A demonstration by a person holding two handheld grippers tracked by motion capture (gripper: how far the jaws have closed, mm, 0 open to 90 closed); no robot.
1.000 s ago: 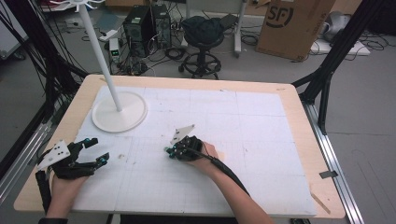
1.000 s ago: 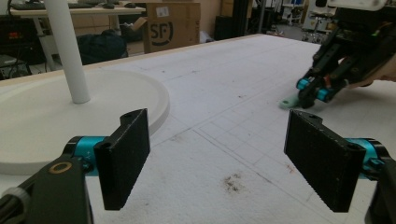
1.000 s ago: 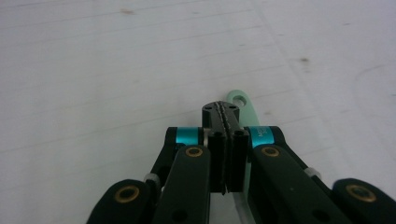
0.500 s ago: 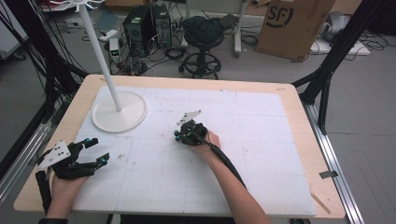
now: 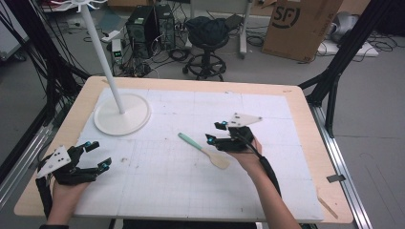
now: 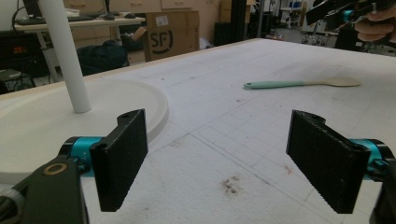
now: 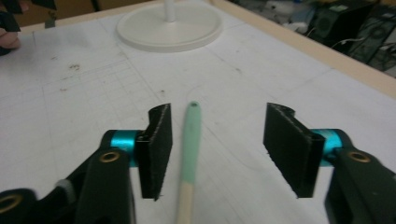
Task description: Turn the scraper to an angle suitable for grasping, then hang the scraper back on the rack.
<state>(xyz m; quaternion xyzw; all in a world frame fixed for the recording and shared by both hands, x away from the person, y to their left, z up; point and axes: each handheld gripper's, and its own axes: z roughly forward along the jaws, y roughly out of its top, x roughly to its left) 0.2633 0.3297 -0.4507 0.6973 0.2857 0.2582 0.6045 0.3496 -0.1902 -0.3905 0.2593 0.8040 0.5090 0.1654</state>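
Note:
A spoon (image 5: 201, 148) with a mint-green handle and a pale wooden head lies flat on the white mat (image 5: 157, 186), near the middle. My right gripper (image 5: 215, 132) hovers just right of it, open; its jaws have just been opening. In the right gripper view the green spoon handle (image 7: 190, 144) lies on the mat below the gap, and neither pad presses on it. My left gripper (image 5: 99, 154) rests at the mat's near left corner, open and empty, its pads (image 6: 122, 158) wide apart. In the left gripper view the spoon (image 6: 299, 84) lies farther off.
A white stand with a round base (image 5: 122, 114) and a tall pole (image 5: 102, 57) occupies the far left of the mat. The wooden table rim (image 5: 334, 191) frames the mat. Beyond the table are a cardboard box (image 5: 298, 26), a black stool (image 5: 207, 33) and computer cases.
My right gripper has moved right and away from the near edge, and a little up, its jaws now apart. The spoon now lies in view on the mat. The left gripper has stayed put.

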